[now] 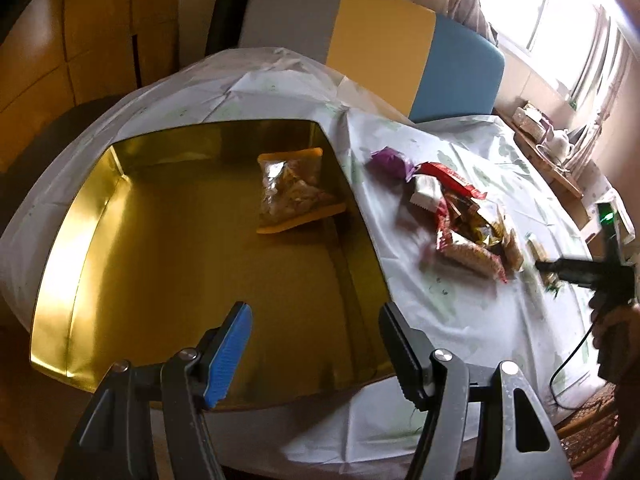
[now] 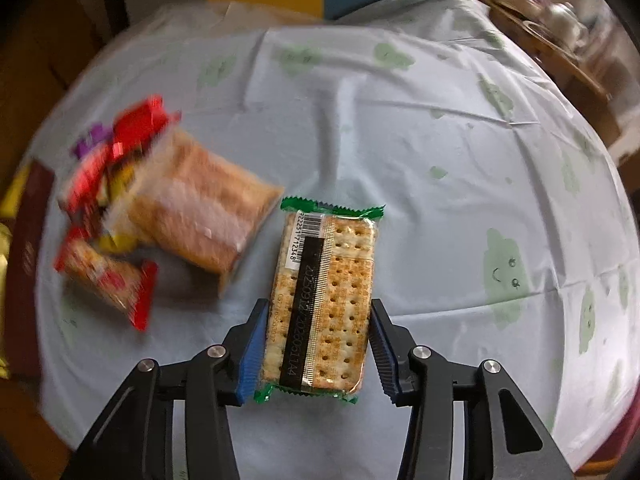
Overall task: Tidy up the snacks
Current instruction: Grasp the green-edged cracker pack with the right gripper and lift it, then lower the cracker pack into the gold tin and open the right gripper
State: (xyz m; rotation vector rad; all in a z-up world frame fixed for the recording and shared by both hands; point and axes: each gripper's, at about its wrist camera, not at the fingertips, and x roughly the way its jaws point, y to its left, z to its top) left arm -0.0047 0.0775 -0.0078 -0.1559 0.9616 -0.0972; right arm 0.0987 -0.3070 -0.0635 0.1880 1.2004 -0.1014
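Between right gripper (image 2: pixel 316 344) jaws: cracker pack (image 2: pixel 324 300), seemingly clamped | left gripper (image 1: pixel 316 354) empty

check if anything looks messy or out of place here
Mostly the heap: loose snacks lie jumbled and overlapping on the tablecloth, outside the gold box, which holds one clear bag. No spill or tear shows.

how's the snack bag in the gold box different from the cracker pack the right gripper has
The snack bag has orange edges and holds loose, jumbled pieces; the cracker pack has green ends and flat square crackers in a neat stack. The snack bag lies alone in the gold box; the cracker pack sits between the right gripper fingers, over the tablecloth. Both wrappers are see-through.
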